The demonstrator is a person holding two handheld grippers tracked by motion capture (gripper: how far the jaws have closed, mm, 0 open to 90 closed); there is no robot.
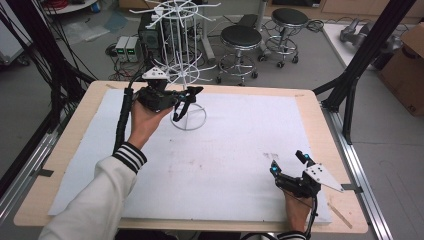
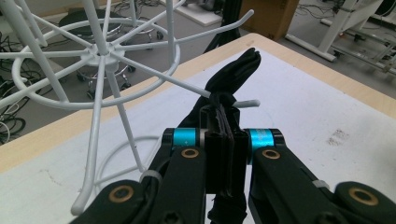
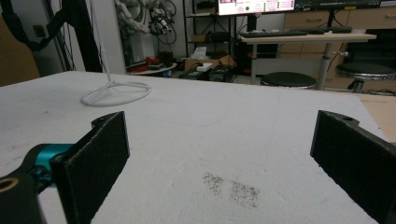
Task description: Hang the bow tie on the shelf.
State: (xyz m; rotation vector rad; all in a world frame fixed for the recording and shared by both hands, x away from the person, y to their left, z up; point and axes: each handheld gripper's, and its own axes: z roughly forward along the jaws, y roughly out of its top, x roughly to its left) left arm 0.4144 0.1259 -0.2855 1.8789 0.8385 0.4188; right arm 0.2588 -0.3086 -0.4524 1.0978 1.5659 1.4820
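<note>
A white wire rack with hook arms stands on a round base ring at the back middle of the white mat. My left gripper is right beside it, shut on a black fabric piece. In the left gripper view the jaws pinch the black fabric piece, which rests against the tip of one white hook arm of the rack. My right gripper sits at the mat's near right, open and holding nothing. Its pads stand wide apart over bare mat.
The white mat covers a wooden table. A dark smudge marks the mat ahead of the right gripper. Two black stools, floor cables and a cardboard box lie beyond the table. Black frame posts rise at the right.
</note>
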